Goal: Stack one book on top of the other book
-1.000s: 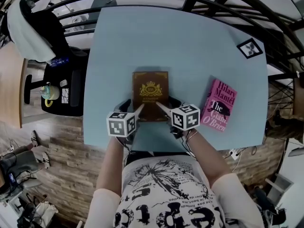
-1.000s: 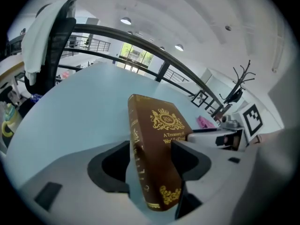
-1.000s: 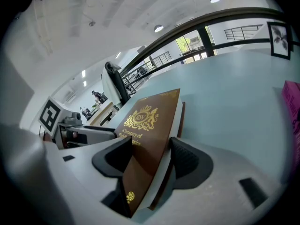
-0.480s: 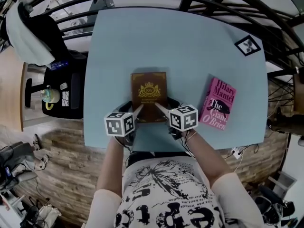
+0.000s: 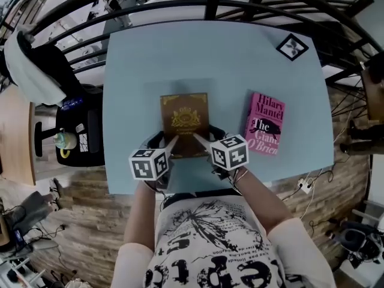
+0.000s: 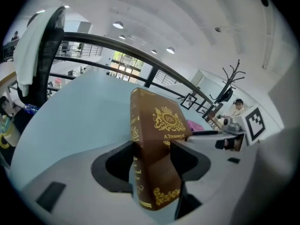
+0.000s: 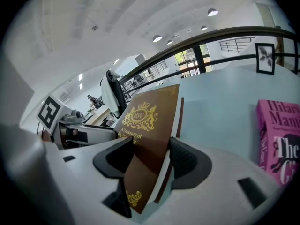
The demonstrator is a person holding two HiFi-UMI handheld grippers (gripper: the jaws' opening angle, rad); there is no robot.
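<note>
Probably stiff and hefty, the brown book (image 5: 185,122) is clamped at seven and five o'clock by the left gripper's (image 5: 173,141) and just-tightening right gripper's (image 5: 201,139) fingers.

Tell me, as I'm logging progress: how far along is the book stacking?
Done: the left tool and right tool each clamp the near edge of the brown book; the right tool's jaws have just been closing on it. In hand: the book looks raised, tilting up off the table. Left: carry it right and set it on the pink book, which lies uncovered.
</note>
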